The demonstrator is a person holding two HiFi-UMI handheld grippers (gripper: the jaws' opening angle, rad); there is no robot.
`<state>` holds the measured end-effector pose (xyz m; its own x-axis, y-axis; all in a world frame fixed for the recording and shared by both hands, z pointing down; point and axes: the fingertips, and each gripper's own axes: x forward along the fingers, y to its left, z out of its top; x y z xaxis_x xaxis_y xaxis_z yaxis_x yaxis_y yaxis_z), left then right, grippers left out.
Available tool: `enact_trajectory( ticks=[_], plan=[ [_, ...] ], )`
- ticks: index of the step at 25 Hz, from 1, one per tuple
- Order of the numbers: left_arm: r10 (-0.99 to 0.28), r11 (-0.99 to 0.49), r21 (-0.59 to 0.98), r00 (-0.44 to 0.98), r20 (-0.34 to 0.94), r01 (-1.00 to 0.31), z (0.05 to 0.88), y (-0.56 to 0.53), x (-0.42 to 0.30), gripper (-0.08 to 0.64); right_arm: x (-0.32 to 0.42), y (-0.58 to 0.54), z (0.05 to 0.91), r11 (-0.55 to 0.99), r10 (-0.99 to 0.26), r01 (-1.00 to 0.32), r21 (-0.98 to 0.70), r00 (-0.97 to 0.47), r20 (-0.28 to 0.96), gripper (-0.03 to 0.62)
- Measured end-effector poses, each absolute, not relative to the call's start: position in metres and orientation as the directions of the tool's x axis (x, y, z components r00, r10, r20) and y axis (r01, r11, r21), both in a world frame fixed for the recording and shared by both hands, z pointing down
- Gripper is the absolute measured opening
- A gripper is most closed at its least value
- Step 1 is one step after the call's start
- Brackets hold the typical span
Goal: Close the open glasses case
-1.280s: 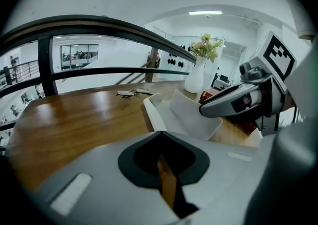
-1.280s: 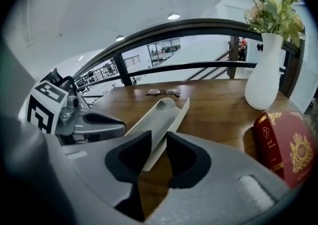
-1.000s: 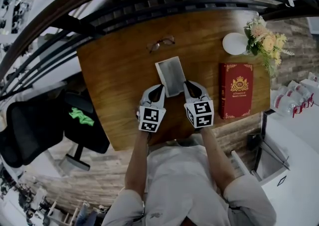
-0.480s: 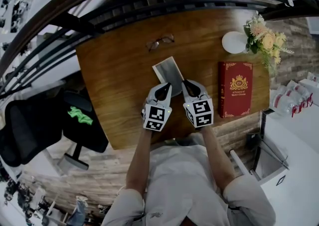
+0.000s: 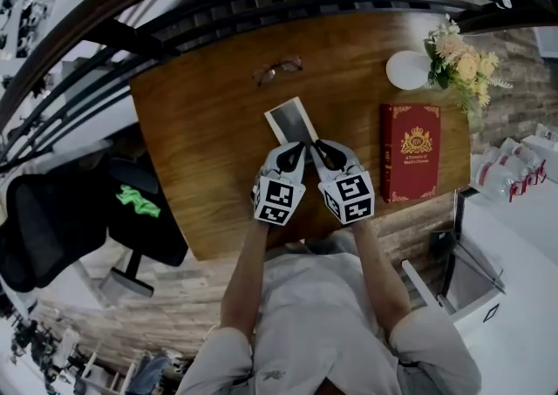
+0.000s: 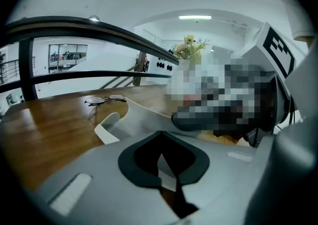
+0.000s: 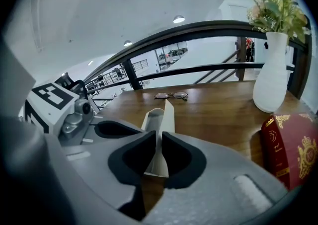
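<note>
Table, left side: bare brown wood on the table (image 5: 196, 145), with a pair of glasses (image 5: 279, 70) lying out of the case, well beyond the tools.
Left gripper: the left gripper (image 5: 294, 152) is down at the near end of the case. Its jaws are drawn almost together, and a pale sliver of the case's edge is nipped in the slit.
Glasses case: the glasses case (image 5: 290, 117) sits mid-table, pale, open and empty, running away from the person, just beyond both sets of tips.
Right gripper: the right gripper (image 5: 321, 151) sits close beside its partner. Its jaws have just been easing apart. The case's raised flap stands between the pads, and by my eye they're no longer biting.
Right side: a red book (image 5: 411, 153) lies well clear, and a white vase (image 5: 406, 72) with flowers stands beyond it.
Handling: it looks light and thin-walled, a stiff folding shell that I'd guess slides easily on this polished wood. I'd take the free edge of the upright flap and fold it over, with the other tool steadying the body so it doesn't skate.
Head view gives: the layout, with both tools crowded at the one near end, but the case reads as a flat slab.
Left gripper view gives: the curved cut-out in the case (image 6: 117, 122) and the slit at its own tips (image 6: 161, 153).
Right gripper view gives: the flap of the case (image 7: 158, 119) standing on edge, running straight out from the pads (image 7: 158, 134).
</note>
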<state>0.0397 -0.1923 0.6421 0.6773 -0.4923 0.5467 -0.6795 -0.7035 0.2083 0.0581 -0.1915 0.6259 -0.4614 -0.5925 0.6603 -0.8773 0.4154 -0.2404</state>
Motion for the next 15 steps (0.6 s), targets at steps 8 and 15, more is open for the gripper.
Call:
enact_trajectory(
  ticks=[8, 15],
  plan=[
    [-0.489, -0.705, 0.220, 0.687, 0.537, -0.674, 0.643, -0.190, 0.041, 0.020, 0.052, -0.185, 0.626, 0.437, -0.577, -0.856, -0.277, -0.503, 0.644, 0.044],
    [-0.494, -0.698, 0.224, 0.684, 0.537, -0.680, 0.646, -0.186, 0.036, 0.020, 0.043, -0.180, 0.627, 0.460, -0.556, -0.835, -0.302, -0.536, 0.635, 0.044]
  ],
)
